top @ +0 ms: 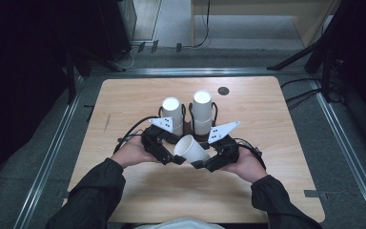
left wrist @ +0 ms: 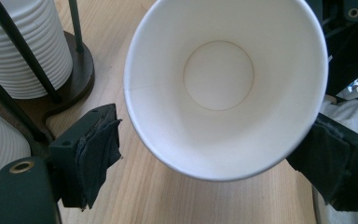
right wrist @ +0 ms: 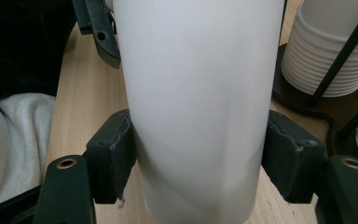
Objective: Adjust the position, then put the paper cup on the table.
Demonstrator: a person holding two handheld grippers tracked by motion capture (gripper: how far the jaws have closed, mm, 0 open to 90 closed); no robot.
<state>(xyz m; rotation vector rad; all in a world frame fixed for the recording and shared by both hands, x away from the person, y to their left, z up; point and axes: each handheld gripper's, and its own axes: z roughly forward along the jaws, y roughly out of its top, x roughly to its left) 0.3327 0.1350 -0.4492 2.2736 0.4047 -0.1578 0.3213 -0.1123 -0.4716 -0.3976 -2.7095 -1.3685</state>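
High view first: the right tongs pinch a single white paper cup across its body, and the right gripper view confirms it, with both black pads pressed flat against the cup's wall on either side. The cup lies tipped over, held above the worktop between the two hands, its open mouth turned toward the left tongs. Those left tongs stand spread wide: in the left gripper view the cup's rim sits between the jaws, one pad well clear of it and the other just beside it, contact there unclear. Both hands come in low from the near edge, forearms angled inward, wrists level. Behind the cup, two stacks of cups stand in a dark wire rack.
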